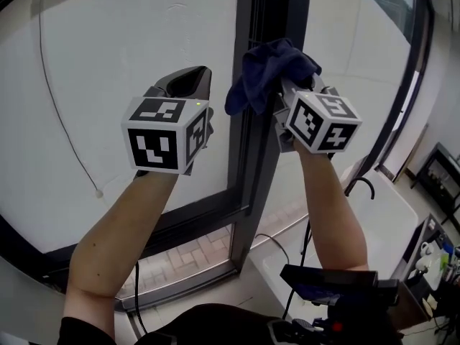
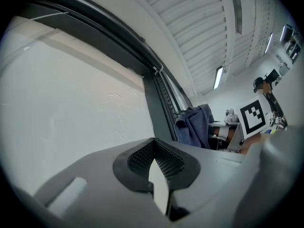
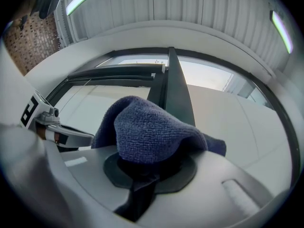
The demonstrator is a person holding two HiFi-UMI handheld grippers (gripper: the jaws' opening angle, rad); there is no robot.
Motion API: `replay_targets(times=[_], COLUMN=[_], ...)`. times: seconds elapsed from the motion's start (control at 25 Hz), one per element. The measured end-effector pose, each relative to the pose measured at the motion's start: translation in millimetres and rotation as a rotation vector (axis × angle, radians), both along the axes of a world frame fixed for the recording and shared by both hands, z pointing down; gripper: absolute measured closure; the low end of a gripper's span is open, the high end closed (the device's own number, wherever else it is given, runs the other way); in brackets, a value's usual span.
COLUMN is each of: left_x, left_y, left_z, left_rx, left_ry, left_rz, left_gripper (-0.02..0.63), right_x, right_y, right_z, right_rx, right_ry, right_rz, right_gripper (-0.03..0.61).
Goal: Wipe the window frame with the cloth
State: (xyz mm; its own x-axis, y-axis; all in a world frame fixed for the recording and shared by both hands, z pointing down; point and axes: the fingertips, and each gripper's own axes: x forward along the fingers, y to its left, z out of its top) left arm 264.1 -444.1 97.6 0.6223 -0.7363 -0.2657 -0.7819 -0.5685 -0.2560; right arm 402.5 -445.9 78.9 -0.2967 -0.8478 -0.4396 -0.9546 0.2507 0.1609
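Pale window glass (image 1: 108, 63) fills the background, split by a dark upright window frame (image 1: 253, 142). At the left, the left gripper (image 1: 190, 79) is raised before the glass, its jaws closed tip to tip with nothing between them. A dark blue cloth (image 1: 262, 74) lies bunched against the frame, pinched firmly in the jaws of the right gripper (image 1: 286, 86).

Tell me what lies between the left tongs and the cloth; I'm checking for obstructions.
Nothing loose: the head view shows only white pane and dark window frame between left tongs and cloth.
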Motion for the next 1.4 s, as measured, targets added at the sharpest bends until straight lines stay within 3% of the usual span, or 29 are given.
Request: replay_targets(times=[0.16,0.4,0.76,1.2,1.4], left_x=[4,13,14,4,8], left_y=[10,14,-5,-1,4], left_z=[9,45,108,135,168], left_rx=[0.044,0.009,-0.103,-0.133,-0.207], left_ry=[-0.040,-0.058,-0.022,0.021,0.040], left_rz=[-0.005,0.029,0.056,0.068,0.081], left_gripper=[0.620,0.620,0.620,0.620,0.620], right_x=[1,0,2,0,1], right_y=[-1,-2,-4,-6,-5], right_z=[23,61,114,178,218], right_rx=[-0.040,-0.078,-0.125,-0.225,-0.274], right_ry=[0.018,0.017,0.018,0.026,0.021], right_rz=[0.003,0.033,0.062,0.101,0.119], right_gripper=[0.532,0.532,0.532,0.532,0.532])
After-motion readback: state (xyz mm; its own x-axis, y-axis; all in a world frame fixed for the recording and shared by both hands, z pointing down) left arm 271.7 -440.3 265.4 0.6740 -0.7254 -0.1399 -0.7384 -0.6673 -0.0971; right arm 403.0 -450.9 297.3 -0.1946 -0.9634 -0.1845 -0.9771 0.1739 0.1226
